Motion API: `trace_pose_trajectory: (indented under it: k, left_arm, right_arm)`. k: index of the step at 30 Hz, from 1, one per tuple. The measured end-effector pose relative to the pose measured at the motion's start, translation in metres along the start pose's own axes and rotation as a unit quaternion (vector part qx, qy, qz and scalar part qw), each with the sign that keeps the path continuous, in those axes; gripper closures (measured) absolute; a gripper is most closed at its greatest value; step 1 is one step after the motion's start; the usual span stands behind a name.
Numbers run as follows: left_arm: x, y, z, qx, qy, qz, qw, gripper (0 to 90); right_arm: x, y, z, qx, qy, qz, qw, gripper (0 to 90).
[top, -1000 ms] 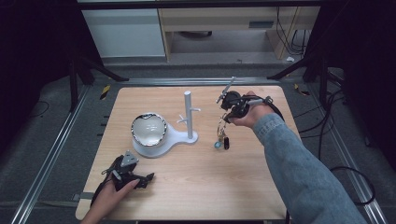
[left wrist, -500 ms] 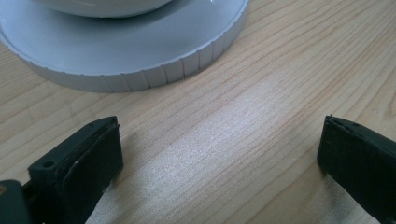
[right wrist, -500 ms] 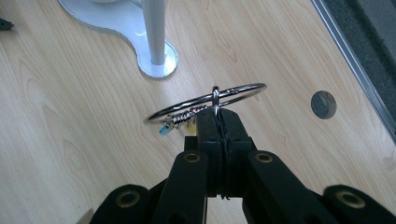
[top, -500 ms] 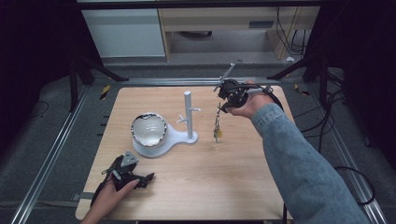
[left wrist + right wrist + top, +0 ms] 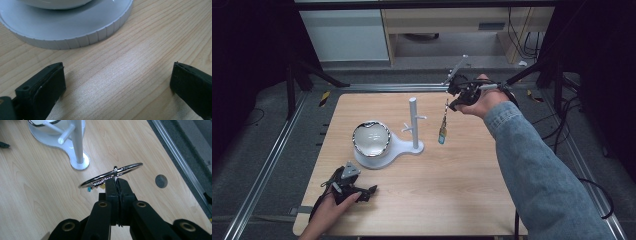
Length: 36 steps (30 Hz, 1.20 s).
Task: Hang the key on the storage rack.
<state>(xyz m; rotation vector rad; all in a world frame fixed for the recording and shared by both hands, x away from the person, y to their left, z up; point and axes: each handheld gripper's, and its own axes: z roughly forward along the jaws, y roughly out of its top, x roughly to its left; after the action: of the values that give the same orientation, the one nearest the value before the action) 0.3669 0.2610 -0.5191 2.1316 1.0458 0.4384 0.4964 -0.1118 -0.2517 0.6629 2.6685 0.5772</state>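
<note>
Right gripper [image 5: 455,98] raised over the far right part of the light wooden table [image 5: 452,200], jaws clamped on a silver metal key ring [image 5: 111,175] with a thin chain and small blue-and-yellow charm [image 5: 442,135]. Chain's long axis near vertical, charm lowest, clear of the tabletop, just right of the white peg stand [image 5: 414,122]. Ring lies roughly level. Left gripper [image 5: 357,190] rests at the table's near left, jaws wide, nothing between them. Dark room; grey floor, aluminium rails, pale cabinets behind.
</note>
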Motion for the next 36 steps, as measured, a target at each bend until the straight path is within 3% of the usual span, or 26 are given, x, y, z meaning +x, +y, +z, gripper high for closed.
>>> trace_pose_trajectory:
  k: [14, 27, 36]
  left_arm:
    - [0.000, 0.000, -0.001, 0.002, 0.000, 0.001, 1.0000, 0.0]
    - [0.000, -0.001, -0.001, 0.002, 0.002, -0.001, 1.0000, 0.0]
    - [0.000, -0.001, -0.001, 0.001, 0.002, -0.001, 1.0000, 0.0]
  right_arm:
    - [0.002, 0.021, -0.004, -0.007, 0.001, -0.006, 1.0000, 89.0]
    - [0.012, 0.044, -0.002, -0.010, 0.007, -0.029, 0.9995, 89.0]
    - [0.016, 0.046, 0.000, -0.008, 0.012, -0.036, 0.9993, 89.0]
